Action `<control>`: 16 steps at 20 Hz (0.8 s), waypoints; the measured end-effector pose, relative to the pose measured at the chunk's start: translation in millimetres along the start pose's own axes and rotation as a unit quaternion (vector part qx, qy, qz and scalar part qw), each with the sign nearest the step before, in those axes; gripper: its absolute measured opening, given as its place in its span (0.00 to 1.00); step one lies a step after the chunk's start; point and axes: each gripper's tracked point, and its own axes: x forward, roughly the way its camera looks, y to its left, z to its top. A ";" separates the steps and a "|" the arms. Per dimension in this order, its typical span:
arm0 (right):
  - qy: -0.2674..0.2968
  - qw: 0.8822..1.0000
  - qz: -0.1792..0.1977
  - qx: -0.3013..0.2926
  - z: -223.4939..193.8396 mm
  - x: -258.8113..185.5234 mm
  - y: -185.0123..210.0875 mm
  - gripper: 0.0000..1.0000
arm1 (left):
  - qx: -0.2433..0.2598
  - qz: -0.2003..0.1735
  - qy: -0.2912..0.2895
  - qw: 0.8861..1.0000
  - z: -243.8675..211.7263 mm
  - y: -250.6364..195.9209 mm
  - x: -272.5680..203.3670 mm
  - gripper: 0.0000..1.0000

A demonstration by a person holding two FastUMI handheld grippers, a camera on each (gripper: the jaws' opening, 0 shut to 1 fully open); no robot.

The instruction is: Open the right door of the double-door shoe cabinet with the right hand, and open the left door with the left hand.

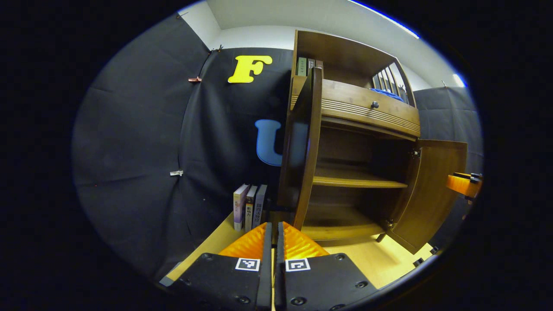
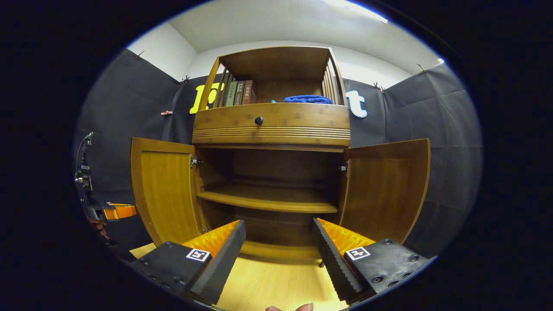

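Fingers of my left gripper (image 1: 272, 231) are pressed together with nothing between them, and those of my right gripper (image 2: 278, 242) stand spread apart and hold nothing either. Both doors of the shoe cabinet (image 2: 271, 129) are swung wide: in the right gripper view the left door (image 2: 164, 194) stands out to the left and the right door (image 2: 384, 190) to the right, with the bare shelf (image 2: 268, 199) between them, so I judge the task is all but done. In the left gripper view the left door (image 1: 302, 142) shows nearly edge-on just beyond my closed fingers, and the right door (image 1: 432, 190) hangs open at far right, with my right gripper (image 1: 464, 183) just beside its outer edge. The risks I see from here are mostly of my own making. If I draw my left hand back carelessly, the closed tips could catch the door's edge and push it back toward shut. A few books (image 1: 249, 206) stand on the floor just left of that door; a door pushed further open, or a low swing of my hand, could knock them over. My right hand, near its door's free edge, could likewise bump the door inward as it pulls away.
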 end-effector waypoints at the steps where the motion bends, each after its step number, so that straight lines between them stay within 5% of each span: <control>1: -0.001 1.000 0.000 0.000 0.4 1.0 -1.4 0.98 | 0.001 0.001 0.001 1.000 0.3 -3.3 -3.9 0.08; 6: -0.001 1.000 -0.002 0.002 -3.5 3.6 -10.8 0.98 | 0.002 -0.007 -0.009 1.000 1.7 -26.2 -18.3 0.27; 11: -0.003 1.000 -0.007 0.007 -4.3 7.4 -15.8 0.98 | 0.024 -0.033 -0.042 0.998 17.6 -57.8 -31.9 0.95; 16: -0.008 1.000 -0.016 0.010 -3.5 9.2 -19.9 0.98 | 0.037 -0.067 -0.030 0.997 20.4 -99.1 -24.7 0.94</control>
